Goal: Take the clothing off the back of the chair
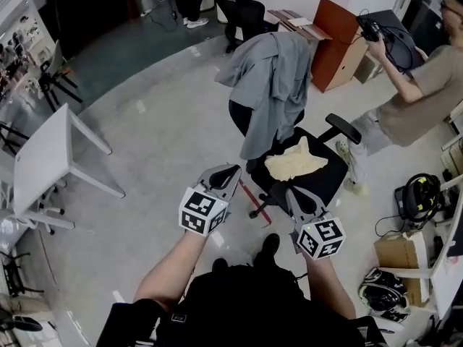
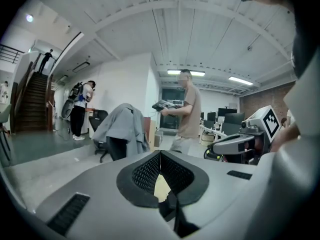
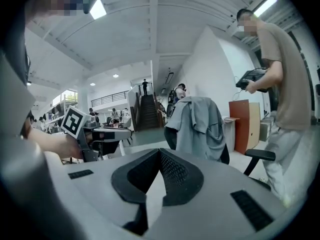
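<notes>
Open office floor (image 1: 159, 121), and right in the middle of it sits the black chair (image 1: 329, 183), its seat turned toward us. The grey clothing (image 1: 271, 78) is slung over the top of the backrest and hangs straight down, so its long line runs vertically. One flap spills off to the left of the chair. A bystander (image 1: 416, 96) stands just off the chair's right side, close to the armrest. A pale yellow cloth (image 1: 295, 161) lies on the seat below the grey hem.

Now the key geometry. The clothing lies dead ahead and higher than both tools, with the whole seat between them and the backrest. The left gripper (image 1: 230, 170) is short of the chair, off its left front corner. The right gripper (image 1: 289, 192) is at the seat's front edge, so I'd call it a touch nearer. From the left gripper view the clothing (image 2: 122, 126) sits left of the nose; from the right gripper view (image 3: 200, 126) it sits right.

Left fingers (image 2: 145, 171) are pressed together, nothing between them. Right fingers (image 3: 177, 174) likewise, closed and empty. Both will need to spread before biting that collar fold.
</notes>
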A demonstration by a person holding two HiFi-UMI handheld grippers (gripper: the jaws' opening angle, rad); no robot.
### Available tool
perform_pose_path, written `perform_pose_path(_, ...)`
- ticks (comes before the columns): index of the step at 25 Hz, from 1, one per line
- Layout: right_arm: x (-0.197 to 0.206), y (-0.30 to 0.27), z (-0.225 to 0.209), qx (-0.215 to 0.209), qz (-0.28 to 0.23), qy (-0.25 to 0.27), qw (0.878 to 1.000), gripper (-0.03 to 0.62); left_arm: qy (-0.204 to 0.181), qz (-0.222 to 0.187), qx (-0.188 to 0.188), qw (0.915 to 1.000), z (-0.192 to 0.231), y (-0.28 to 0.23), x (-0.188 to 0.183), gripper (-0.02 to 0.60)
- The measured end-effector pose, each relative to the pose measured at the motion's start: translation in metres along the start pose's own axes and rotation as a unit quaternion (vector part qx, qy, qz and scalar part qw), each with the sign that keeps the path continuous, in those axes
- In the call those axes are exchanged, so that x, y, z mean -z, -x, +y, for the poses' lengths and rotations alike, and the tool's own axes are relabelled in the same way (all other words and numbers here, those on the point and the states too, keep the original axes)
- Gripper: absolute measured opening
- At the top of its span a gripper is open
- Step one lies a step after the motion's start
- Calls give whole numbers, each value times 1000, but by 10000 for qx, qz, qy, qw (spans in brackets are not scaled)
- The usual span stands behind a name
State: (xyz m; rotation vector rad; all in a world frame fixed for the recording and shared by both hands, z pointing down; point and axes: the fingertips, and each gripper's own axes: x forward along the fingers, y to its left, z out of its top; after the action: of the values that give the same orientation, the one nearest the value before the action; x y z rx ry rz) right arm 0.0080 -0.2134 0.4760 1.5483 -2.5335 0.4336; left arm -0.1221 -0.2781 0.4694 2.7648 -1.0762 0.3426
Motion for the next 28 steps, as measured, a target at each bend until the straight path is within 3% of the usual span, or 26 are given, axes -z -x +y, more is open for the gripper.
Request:
perform_pose_path(7,10,-12,-74,-101,173,-211,9996,14,22,215,-106,9997,-8,-76,-5,3)
perform_pose_path(16,-8,-27,-139,-450,300,20,9985,14,134,127,-676,9975,-2,-126,-29,5)
perform_pose_path(28,-16,-61,-83,-660,541,345,9958,15,378,65,-620,9973,34,-113,-24,74)
